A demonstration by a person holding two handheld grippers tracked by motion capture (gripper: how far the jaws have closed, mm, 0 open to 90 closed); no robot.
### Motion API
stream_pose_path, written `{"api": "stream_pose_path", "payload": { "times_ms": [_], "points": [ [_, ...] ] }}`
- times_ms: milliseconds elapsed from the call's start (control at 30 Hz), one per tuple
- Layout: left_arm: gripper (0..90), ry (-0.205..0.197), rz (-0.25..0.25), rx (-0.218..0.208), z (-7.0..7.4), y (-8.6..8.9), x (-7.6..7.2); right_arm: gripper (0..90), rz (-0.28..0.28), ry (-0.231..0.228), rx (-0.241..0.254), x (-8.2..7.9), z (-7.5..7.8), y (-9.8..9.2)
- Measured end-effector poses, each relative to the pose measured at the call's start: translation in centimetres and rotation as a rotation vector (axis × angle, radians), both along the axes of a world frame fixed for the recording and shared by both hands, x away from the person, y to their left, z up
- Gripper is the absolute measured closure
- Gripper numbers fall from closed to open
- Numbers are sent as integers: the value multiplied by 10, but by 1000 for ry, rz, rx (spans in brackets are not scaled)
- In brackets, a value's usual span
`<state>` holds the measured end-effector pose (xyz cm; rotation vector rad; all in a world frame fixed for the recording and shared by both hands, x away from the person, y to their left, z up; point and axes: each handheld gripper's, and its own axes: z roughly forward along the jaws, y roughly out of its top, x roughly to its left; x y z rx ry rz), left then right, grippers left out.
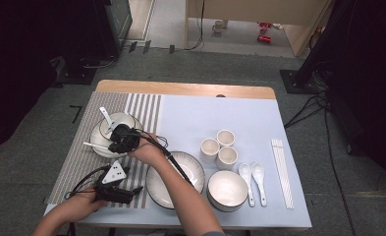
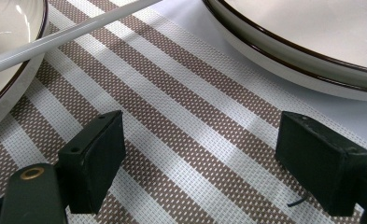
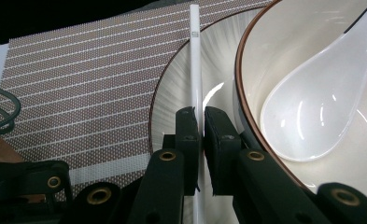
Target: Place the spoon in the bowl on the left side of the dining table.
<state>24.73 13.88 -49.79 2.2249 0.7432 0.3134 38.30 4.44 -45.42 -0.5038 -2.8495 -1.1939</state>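
The right gripper (image 3: 200,126) has its jaws clamped on a white chopstick (image 3: 195,60), which runs from the jaws toward 12 o'clock across the rim of a striped plate (image 3: 172,107). At 2 o'clock from the jaws a bowl (image 3: 284,42) sits on that plate, with a white spoon (image 3: 312,107) inside it. In the high view the right gripper (image 1: 123,139) is over the plate (image 1: 96,140) on the striped placemat (image 1: 77,157). The left gripper (image 2: 200,163) has its jaws wide apart and nothing between them, just above the placemat (image 2: 186,140); the chopstick (image 2: 69,32) lies at 11 o'clock, a second plate (image 2: 288,60) at 1 o'clock. In the high view the left gripper (image 1: 113,189) is at the near edge of the counter (image 1: 185,90), at 6 o'clock from the right gripper
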Motion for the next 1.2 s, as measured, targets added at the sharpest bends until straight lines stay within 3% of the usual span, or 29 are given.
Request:
{"api": "stream_pose_path", "payload": {
  "times_ms": [600, 900, 1200],
  "points": [
    [159, -1, 3, -6, 0, 0, 0, 830, -20, 6, 60, -3, 18, -6],
    [159, -2, 1, -5, 0, 0, 0, 765, -53, 40, 91, -3, 31, -17],
    [159, -1, 1, -5, 0, 0, 0, 669, -51, 49, 99, -4, 47, -30]
  ]
}}
